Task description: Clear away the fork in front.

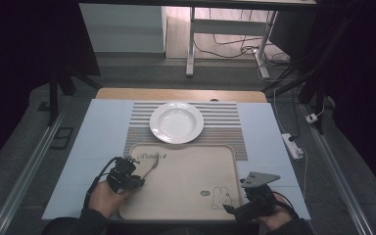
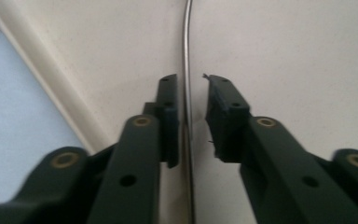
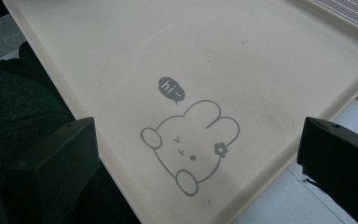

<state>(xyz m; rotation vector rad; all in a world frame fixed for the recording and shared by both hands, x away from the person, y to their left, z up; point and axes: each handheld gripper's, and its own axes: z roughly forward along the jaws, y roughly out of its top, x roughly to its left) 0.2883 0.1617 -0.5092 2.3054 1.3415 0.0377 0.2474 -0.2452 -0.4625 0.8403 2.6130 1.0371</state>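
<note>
Landmark is the tray, cream, rabbit print near its front right corner.

Left gripper sits over the tray's front left part, jaws straddling a thin metal utensil handle. In the left gripper view the handle runs straight up the gap; the left pad looks to be touching it, the right pad stands just apart. So jaws part-closed around the handle, not clamped yet. The utensil lies flat on the tray, pointing away toward the tray's far left corner where the lettering is. Working end too small to tell, spoon or fork.

To do this step well, my read: close squarely with the handle centred between the pads, keep the jaws low to the tray floor so the thin handle doesn't slip under, then lift level. Likely target is the white plate just beyond the tray's far edge, on the striped mat.

Left hand comes in at the tray's front left corner, forearm angled inward.

Right gripper hovers at the tray's front right edge by the rabbit print, jaws wide apart, holding nothing, pointed left across the tray.
</note>
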